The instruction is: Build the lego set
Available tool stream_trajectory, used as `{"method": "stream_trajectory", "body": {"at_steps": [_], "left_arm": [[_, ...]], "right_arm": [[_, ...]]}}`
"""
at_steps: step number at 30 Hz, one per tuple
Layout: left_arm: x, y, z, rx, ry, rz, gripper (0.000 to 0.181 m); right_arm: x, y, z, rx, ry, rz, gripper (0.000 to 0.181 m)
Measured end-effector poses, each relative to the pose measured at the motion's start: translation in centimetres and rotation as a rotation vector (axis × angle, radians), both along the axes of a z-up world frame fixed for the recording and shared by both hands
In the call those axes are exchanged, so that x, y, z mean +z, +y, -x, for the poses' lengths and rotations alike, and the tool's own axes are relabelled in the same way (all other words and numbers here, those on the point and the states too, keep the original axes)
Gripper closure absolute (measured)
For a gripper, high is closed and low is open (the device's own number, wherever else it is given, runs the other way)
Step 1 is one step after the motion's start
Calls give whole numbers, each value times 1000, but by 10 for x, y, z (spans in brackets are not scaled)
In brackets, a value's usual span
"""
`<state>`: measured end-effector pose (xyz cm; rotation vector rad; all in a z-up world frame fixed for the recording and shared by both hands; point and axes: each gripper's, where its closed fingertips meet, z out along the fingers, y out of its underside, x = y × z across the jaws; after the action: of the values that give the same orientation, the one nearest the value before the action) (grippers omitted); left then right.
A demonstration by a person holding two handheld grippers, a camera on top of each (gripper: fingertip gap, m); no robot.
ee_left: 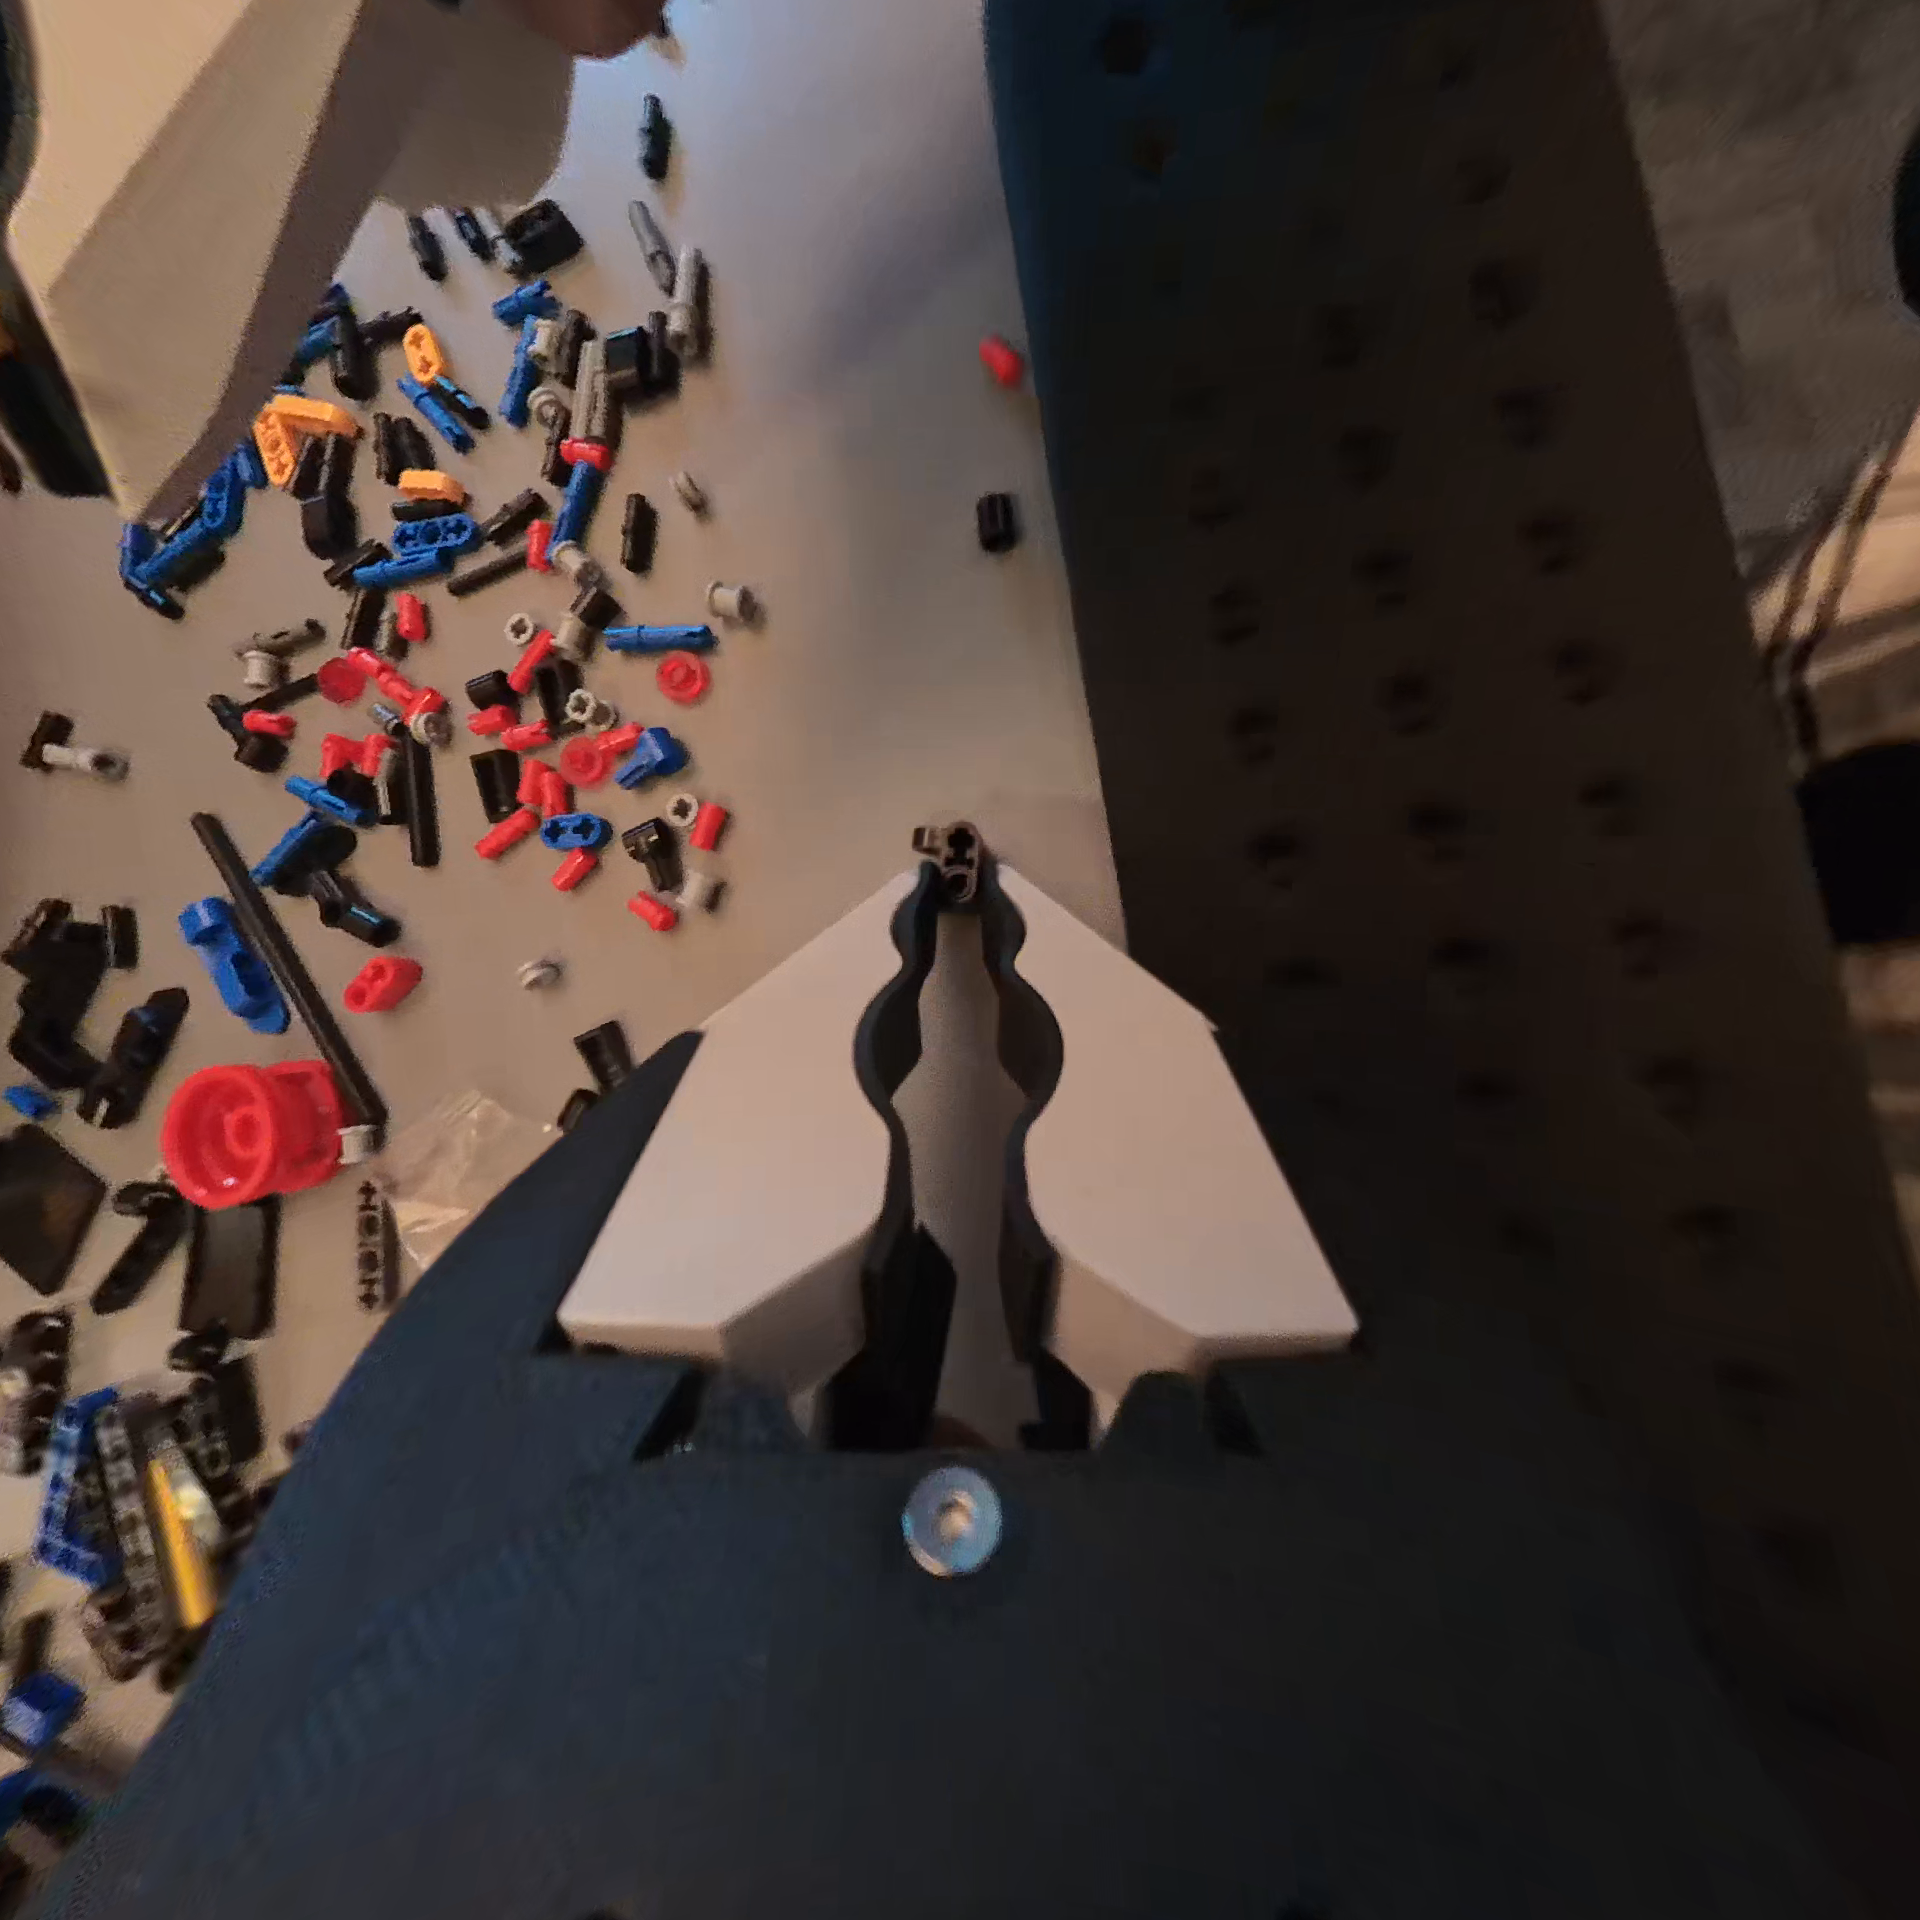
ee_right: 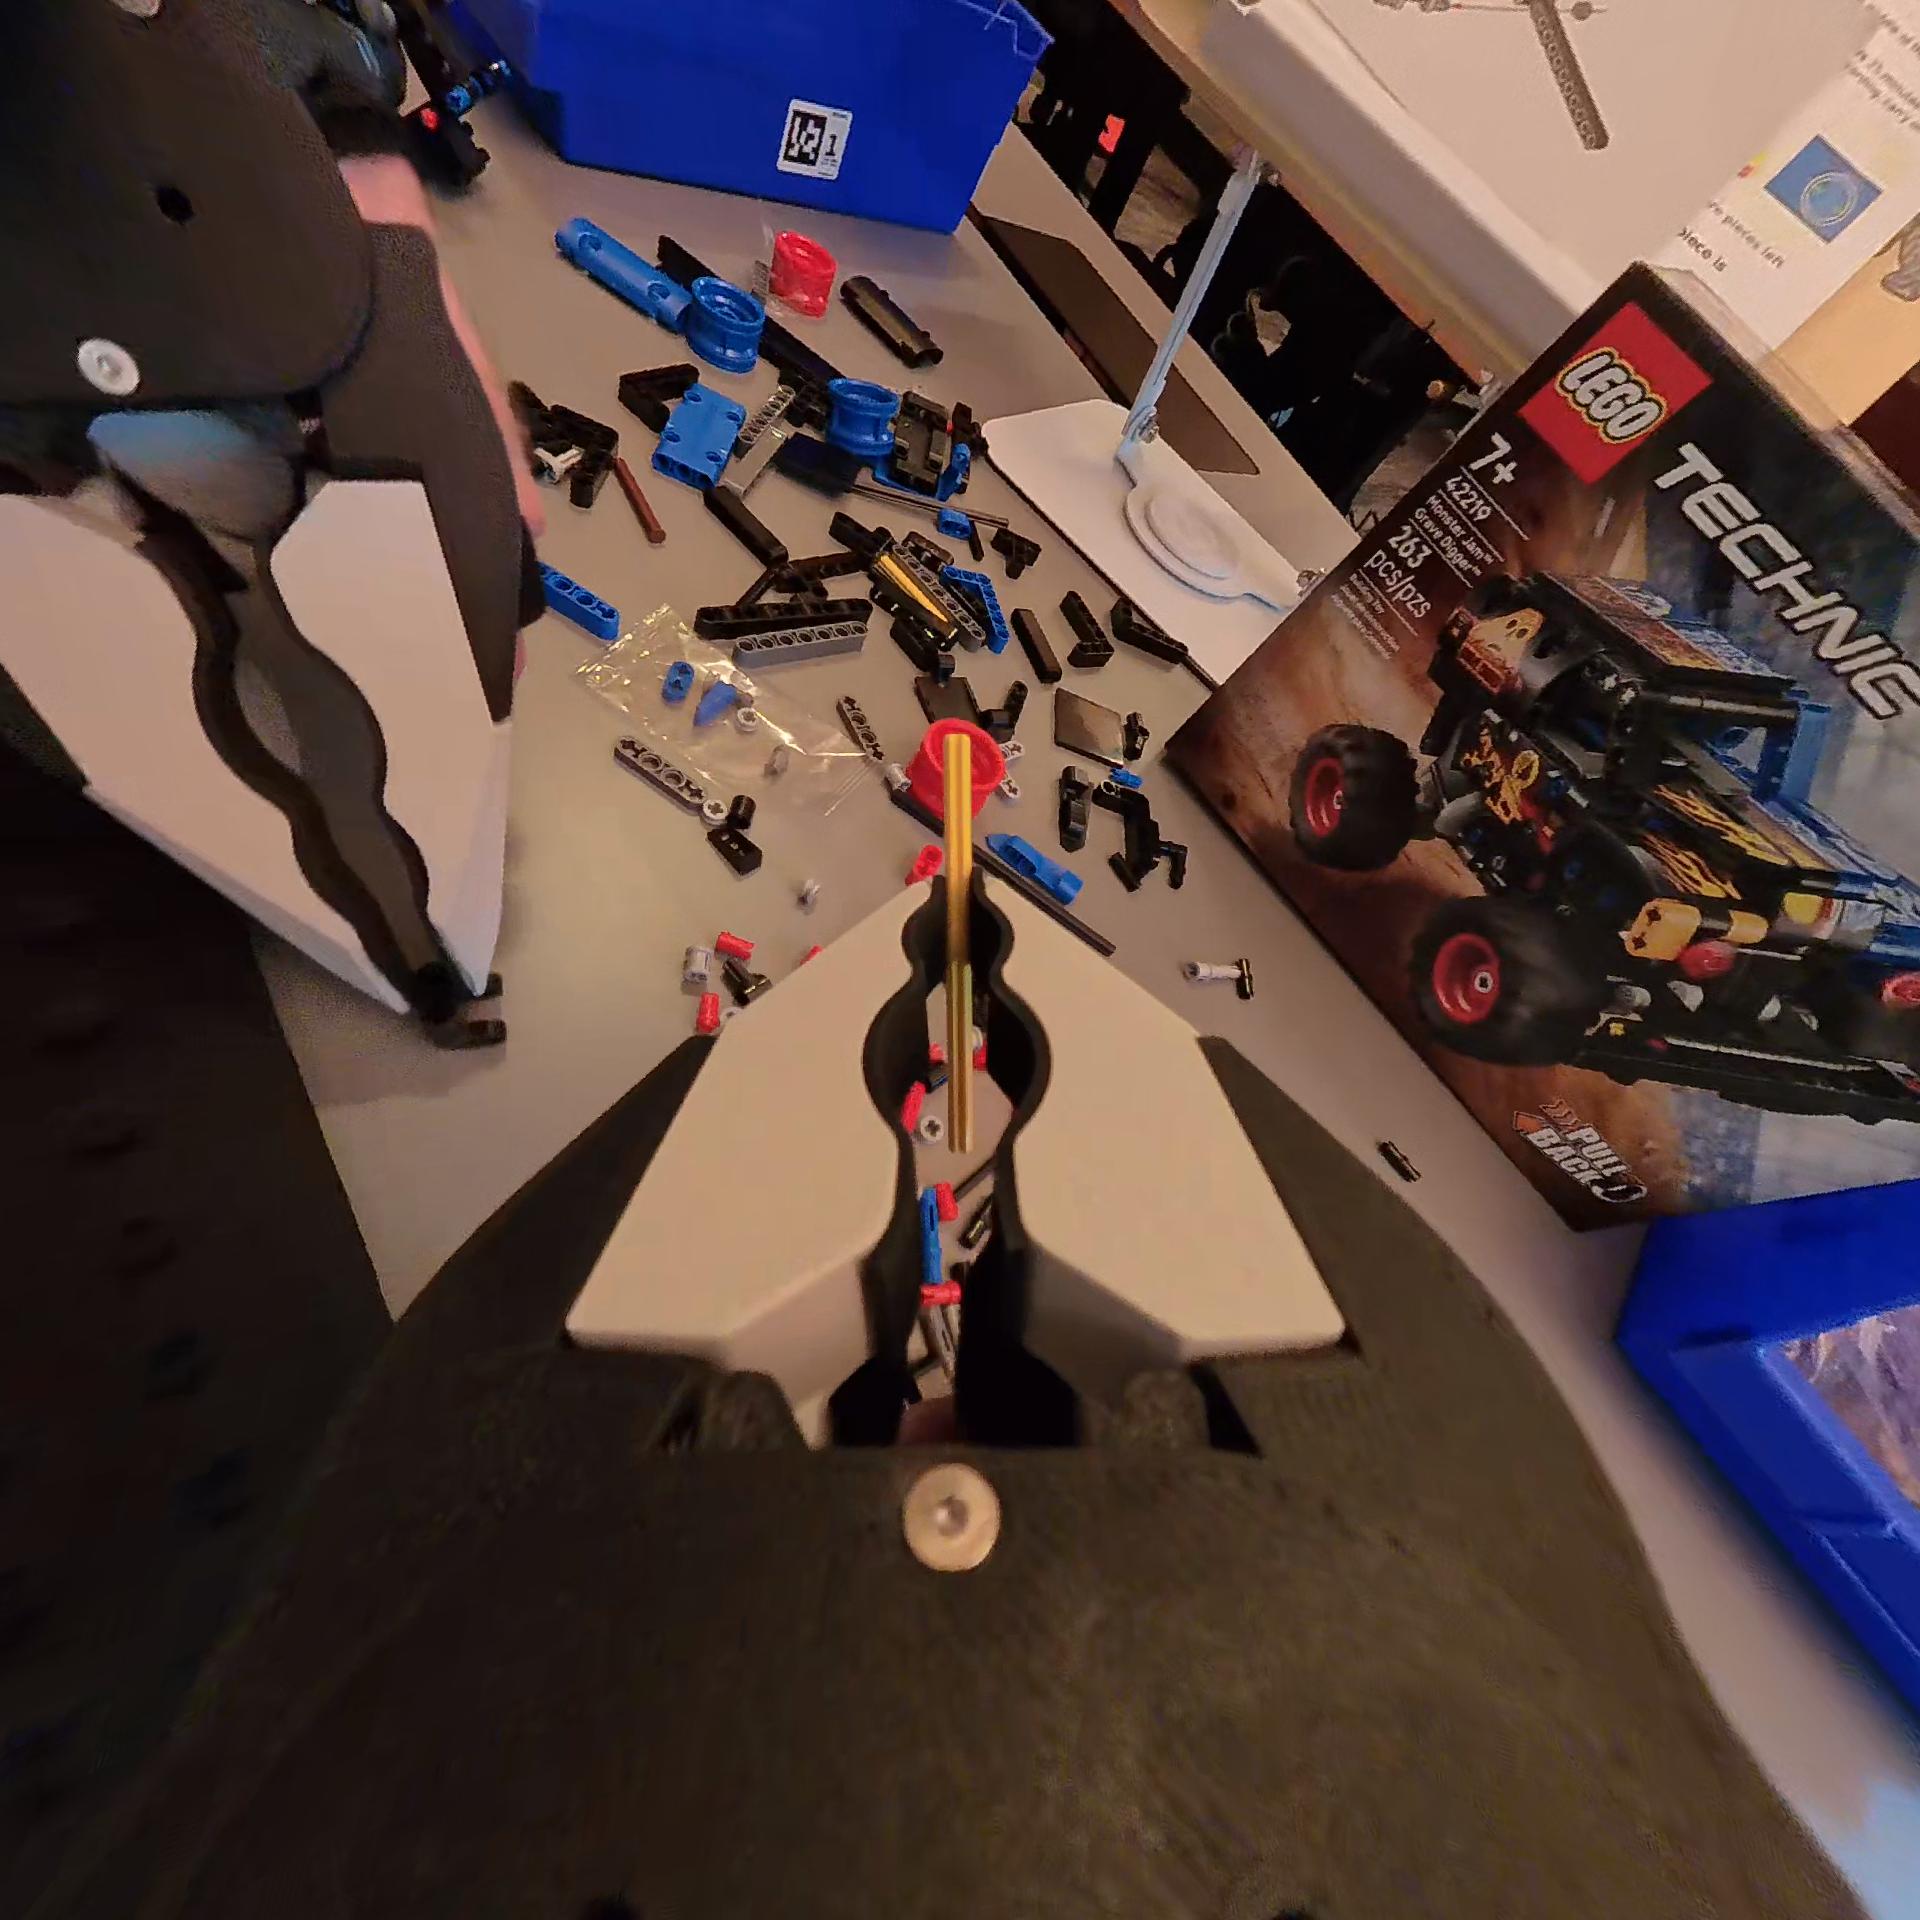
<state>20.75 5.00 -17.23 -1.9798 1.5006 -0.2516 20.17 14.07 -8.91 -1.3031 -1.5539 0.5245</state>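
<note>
Left wrist view: my left tongs (ee_left: pixel 954 878) are closed on a small black connector (ee_left: pixel 951 854), pinched at the very tips and held above the counter (ee_left: pixel 852 436). Left of it, loose pieces (ee_left: pixel 468 623) in red, blue, black and orange lie scattered; a red wheel hub (ee_left: pixel 249 1132) sits near left. A dark perforated shape fills the right side, probably the other tool's body.

Right wrist view: my right tongs (ee_right: pixel 958 914) are closed on a thin yellow axle (ee_right: pixel 957 935), which points away past the tips. The left tongs show at left, low over the counter. More beams and blue hubs lie far, the set box (ee_right: pixel 1558 748) right, a blue bin (ee_right: pixel 769 94) far.

Progress: early, I judge; nearly everything is still loose. Axle into connector looks like the step in hand.
</note>
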Motion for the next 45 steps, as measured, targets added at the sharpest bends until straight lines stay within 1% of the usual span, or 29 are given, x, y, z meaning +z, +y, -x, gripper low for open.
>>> {"method": "stream_trajectory", "body": {"at_steps": [4,6,8,10,11,13,14,17,20,22,24,27,32,36,40,42,44,45], "left_arm": [[-1,-8,19,-155,44,-1,175],[-1,-6,30,-177,66,-5,174],[-4,-4,37,-182,112,-36,160],[-4,-1,40,-136,140,-65,158],[-3,1,42,-96,145,-71,153],[-1,5,52,22,148,-80,145],[1,4,55,74,131,-72,141],[9,0,60,230,35,-52,140],[10,-6,61,341,-27,-19,141],[6,-11,57,374,-56,5,143],[1,-13,55,386,-51,15,145],[-5,-11,49,387,-51,17,154],[-6,-7,41,387,-60,17,159],[-7,-5,40,356,-34,15,171],[-7,-2,41,301,-35,26,174],[-7,2,46,307,-31,16,178],[-7,3,50,301,-28,13,176],[-6,1,49,293,-41,23,171]], "right_arm": [[-2,-3,3,15,-3,0,180],[-3,-4,6,20,-4,-1,180],[-3,-5,8,21,-2,-1,180],[-2,-5,9,21,2,1,180],[-2,-5,10,20,1,1,180],[-2,-5,10,17,2,-2,180],[-2,-5,10,16,2,-1,180],[-3,-6,10,18,2,4,180],[-7,-8,10,24,-11,9,180],[-12,-11,9,36,-38,17,180],[-20,-17,8,60,-86,23,180],[-39,-35,7,128,-178,41,179],[-66,-61,14,199,-307,49,179],[-87,-65,17,202,-417,23,179],[-89,-71,25,223,-423,55,179],[-89,-75,28,235,-429,58,179],[-90,-80,32,245,-421,74,179],[-90,-81,33,246,-417,81,179]]}}
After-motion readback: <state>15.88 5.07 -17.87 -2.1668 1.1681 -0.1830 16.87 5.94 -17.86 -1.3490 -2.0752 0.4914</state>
